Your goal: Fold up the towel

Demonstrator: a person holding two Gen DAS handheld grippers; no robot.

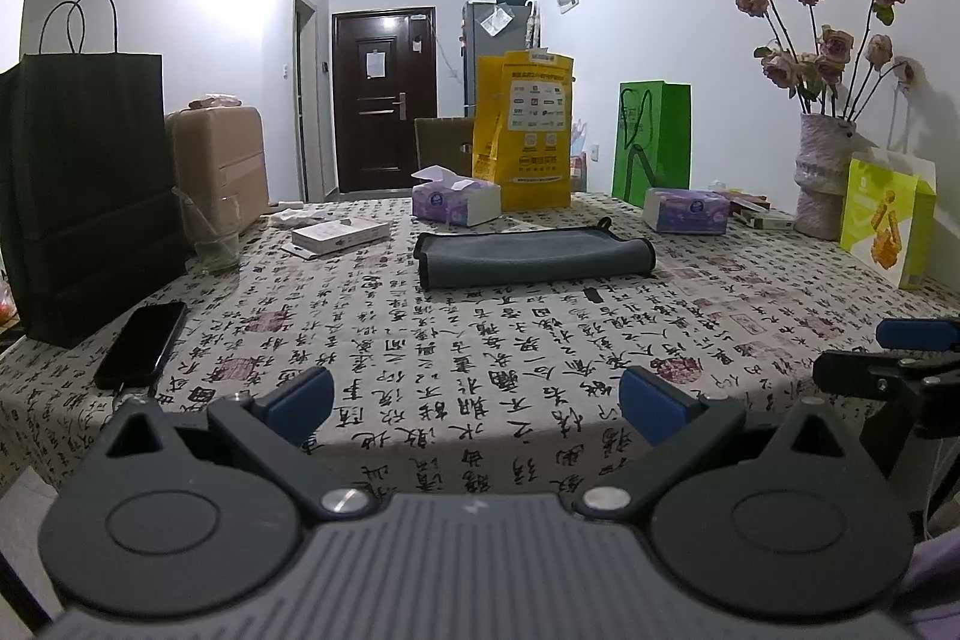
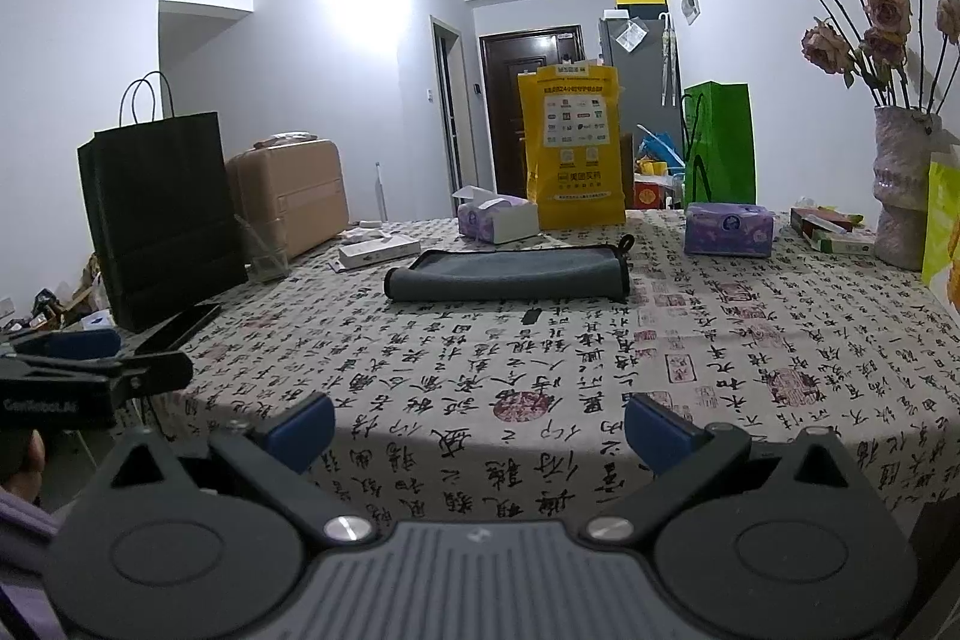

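A: Where is the towel (image 1: 534, 257)?

B: Grey with dark edging, lying folded on the tabletop (image 1: 420, 340) toward its far edge, about midway between the left and right edges. A small loop sticks up at its far right corner. Nothing touches it.

A: And the left hand-held gripper (image 1: 474, 400)?

B: At the near edge of the tabletop, well apart from the towel. Its blue-padded fingers (image 1: 300, 397) are spread wide with nothing between them.

A: The right hand-held gripper (image 2: 480, 421)?

B: The same: at the near edge, fingers spread, holding nothing. Each hand-held gripper shows at the side of the other's view, both level with the near edge.

A: What stands around the towel?

B: Behind it, an open tissue box (image 1: 456, 202) and a yellow bag (image 1: 528, 130) along the far edge. To the right of those, a green bag (image 1: 651, 139) and a second tissue pack (image 1: 687, 211). Near the right edge, a vase (image 1: 822, 178) of dried roses and a light green bag (image 1: 888, 220) just beside it.

A: And the left side?

B: A tall black paper bag (image 1: 84, 196) stands at the left edge, with a dark phone (image 1: 141, 343) lying flat in front of it. A clear glass (image 1: 213, 235) stands just past the bag, and a white flat box (image 1: 339, 235) lies left of the towel.
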